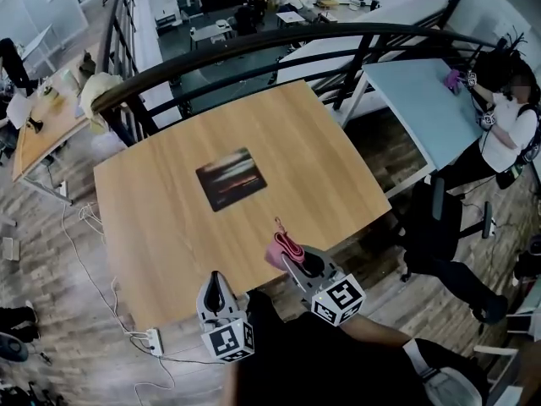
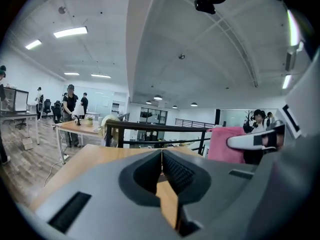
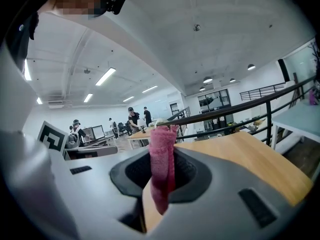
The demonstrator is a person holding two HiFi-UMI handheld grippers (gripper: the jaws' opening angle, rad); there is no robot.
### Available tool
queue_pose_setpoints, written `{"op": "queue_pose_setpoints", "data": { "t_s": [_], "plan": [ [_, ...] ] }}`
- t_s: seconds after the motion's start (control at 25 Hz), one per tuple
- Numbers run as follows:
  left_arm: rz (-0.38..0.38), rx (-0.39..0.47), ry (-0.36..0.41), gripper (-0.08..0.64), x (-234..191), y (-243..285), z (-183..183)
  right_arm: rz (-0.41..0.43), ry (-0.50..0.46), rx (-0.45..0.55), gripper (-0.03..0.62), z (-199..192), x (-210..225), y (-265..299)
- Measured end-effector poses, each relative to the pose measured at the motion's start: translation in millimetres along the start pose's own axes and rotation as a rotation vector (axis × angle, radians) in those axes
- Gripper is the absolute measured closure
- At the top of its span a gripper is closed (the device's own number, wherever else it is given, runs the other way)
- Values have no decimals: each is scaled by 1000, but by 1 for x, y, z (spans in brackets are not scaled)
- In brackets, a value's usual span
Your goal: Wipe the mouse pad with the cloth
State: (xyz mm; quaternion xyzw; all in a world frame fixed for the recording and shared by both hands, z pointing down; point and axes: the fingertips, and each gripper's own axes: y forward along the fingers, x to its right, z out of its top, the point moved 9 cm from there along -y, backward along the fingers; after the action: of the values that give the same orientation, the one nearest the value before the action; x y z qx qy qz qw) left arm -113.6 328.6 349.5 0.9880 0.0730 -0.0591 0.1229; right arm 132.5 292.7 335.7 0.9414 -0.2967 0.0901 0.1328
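Folded pink cloth (image 1: 284, 245) pinched in right hand-held gripper (image 1: 292, 260); left hand-held gripper (image 1: 215, 279) pressed together; dark mouse pad (image 1: 231, 178) centred on wooden tabletop (image 1: 304, 142).

1. I can read nothing from here: no words, numbers or brand names in any view.
2. The left gripper (image 1: 215, 277) carries a marker cube (image 1: 226, 338) with black-and-white square patterns only, no letters.
3. The right gripper (image 1: 290, 259) is the same: its cube (image 1: 340, 299) shows patterns, not text.
4. Ahead of both tongs, the mouse pad (image 1: 231, 178) has a blurry printed picture, and I make out no lettering on it.
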Motion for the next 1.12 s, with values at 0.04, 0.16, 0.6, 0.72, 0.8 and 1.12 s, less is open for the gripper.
{"op": "queue_pose_setpoints", "data": {
  "t_s": [0.04,0.16,0.6,0.72,0.8,1.12],
  "plan": [
    [-11,-14,2,537,-9,10,2,-6,-2,-3,517,4,-1,13],
    [-43,-49,9,537,-35,36,3,-19,-1,-15,517,8,-3,47],
    [-88,-151,-10,537,-84,121,-11,-33,-4,-62,517,21,6,139],
    [-84,-184,-25,537,-85,143,-23,-21,1,-90,517,18,16,159],
    [-73,-212,-41,537,-86,159,-32,-5,8,-107,518,15,23,175],
    [-16,-313,-97,537,-87,227,-59,96,27,-191,517,8,60,251]
  ]
}}
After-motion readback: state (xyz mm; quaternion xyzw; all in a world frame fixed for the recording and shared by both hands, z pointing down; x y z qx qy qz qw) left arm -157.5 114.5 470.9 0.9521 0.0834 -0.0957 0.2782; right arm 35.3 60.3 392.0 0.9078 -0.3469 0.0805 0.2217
